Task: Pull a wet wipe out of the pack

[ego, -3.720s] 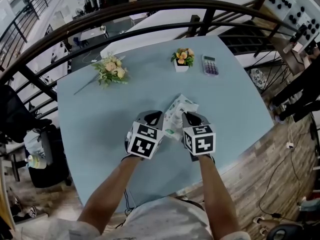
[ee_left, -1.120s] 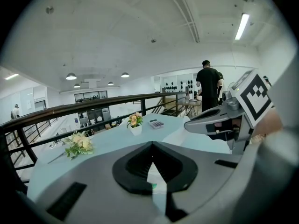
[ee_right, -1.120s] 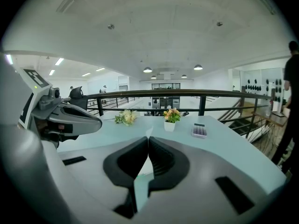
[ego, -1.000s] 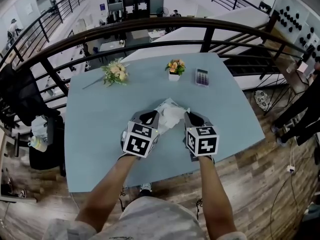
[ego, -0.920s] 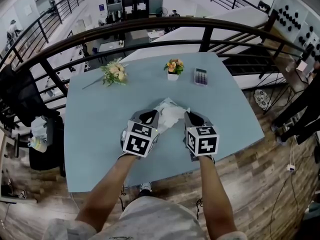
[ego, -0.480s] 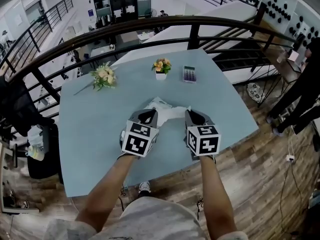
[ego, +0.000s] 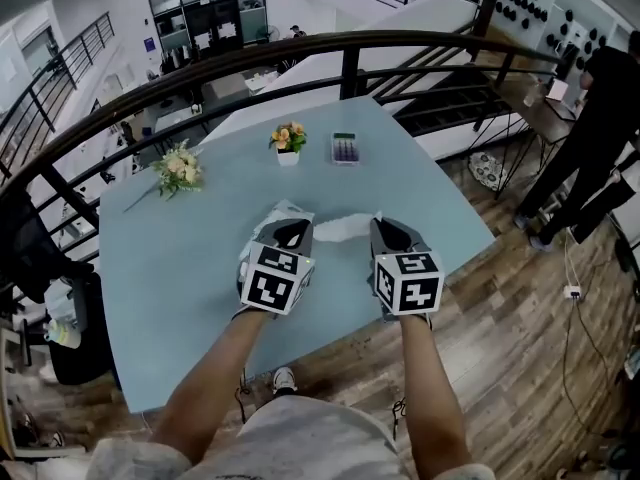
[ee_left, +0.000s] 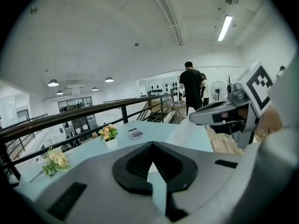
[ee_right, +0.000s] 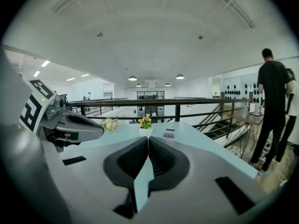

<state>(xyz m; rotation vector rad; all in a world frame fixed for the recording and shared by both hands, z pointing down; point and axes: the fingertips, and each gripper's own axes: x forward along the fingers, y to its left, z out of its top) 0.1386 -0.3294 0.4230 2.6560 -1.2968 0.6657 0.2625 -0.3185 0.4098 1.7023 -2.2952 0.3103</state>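
The wet wipe pack (ego: 270,214) lies on the pale blue table (ego: 170,268), peeking out past the left side of my left gripper (ego: 291,232). A white wet wipe (ego: 345,229) stretches from the pack across to my right gripper (ego: 386,230), whose jaws are shut on its end. In the left gripper view the wipe (ee_left: 187,133) rises to the right gripper (ee_left: 193,120). My left gripper (ee_left: 152,143) has its jaws shut, with nothing visible between them. The right gripper view shows the right gripper (ee_right: 148,138) shut and the left gripper (ee_right: 101,129) beside it; the wipe is hidden there.
A small pot of flowers (ego: 288,138), a calculator (ego: 344,148) and a loose bouquet (ego: 178,168) sit at the table's far side. A dark curved railing (ego: 200,73) runs behind. A person in black (ego: 600,118) stands on the wooden floor at the right.
Both grippers have shifted to the right over the table. The wipe now stretches longer between the pack and the right gripper, and the pack sits further left of the left gripper.
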